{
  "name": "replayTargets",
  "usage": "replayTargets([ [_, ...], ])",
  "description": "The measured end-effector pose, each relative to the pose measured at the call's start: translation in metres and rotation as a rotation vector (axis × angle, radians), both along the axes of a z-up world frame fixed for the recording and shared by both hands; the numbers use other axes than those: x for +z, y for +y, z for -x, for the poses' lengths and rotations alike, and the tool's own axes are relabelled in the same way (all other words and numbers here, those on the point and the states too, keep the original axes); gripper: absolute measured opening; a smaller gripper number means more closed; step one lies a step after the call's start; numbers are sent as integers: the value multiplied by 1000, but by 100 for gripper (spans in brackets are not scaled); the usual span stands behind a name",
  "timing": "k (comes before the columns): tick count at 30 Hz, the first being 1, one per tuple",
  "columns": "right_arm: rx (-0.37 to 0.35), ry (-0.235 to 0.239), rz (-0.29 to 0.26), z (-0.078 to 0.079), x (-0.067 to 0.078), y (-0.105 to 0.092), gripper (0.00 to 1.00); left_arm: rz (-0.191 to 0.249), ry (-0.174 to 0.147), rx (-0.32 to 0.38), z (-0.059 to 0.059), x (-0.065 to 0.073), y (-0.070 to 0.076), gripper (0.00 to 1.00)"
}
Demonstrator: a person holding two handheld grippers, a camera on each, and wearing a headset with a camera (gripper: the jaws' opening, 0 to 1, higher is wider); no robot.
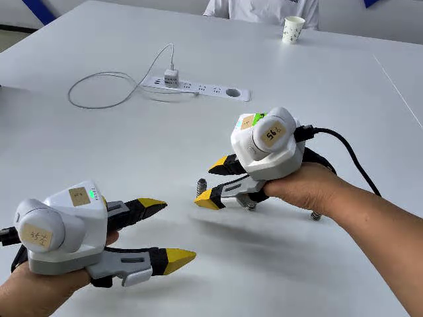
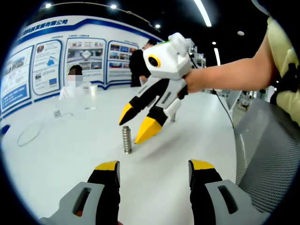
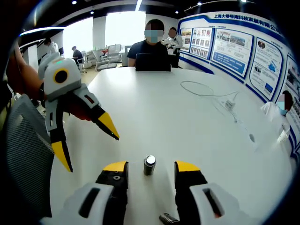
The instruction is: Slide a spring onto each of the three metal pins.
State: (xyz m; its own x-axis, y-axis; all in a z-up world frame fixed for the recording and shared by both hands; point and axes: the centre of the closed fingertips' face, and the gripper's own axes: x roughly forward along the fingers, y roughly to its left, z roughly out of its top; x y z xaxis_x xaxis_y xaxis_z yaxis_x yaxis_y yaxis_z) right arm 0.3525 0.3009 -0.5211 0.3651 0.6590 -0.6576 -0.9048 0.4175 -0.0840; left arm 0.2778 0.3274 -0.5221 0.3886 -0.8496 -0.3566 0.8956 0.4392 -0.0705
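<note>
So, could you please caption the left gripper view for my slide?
Open left gripper faces an upright spring-covered pin on the white table, the open right gripper poised just beside it.

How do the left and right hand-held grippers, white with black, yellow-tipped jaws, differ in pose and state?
The right gripper tips down toward the white table; the left gripper lies more level. The right gripper has an upright metal pin with a spring on it at the mouth of its jaws, ungripped; the left gripper has bare table there. Both stand open.
</note>
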Motion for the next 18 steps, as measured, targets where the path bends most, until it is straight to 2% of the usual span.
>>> replayTargets([
  [18, -28, -3, -17, -2, 2, -6, 54, -1, 0, -2, -1, 0, -1, 60],
])
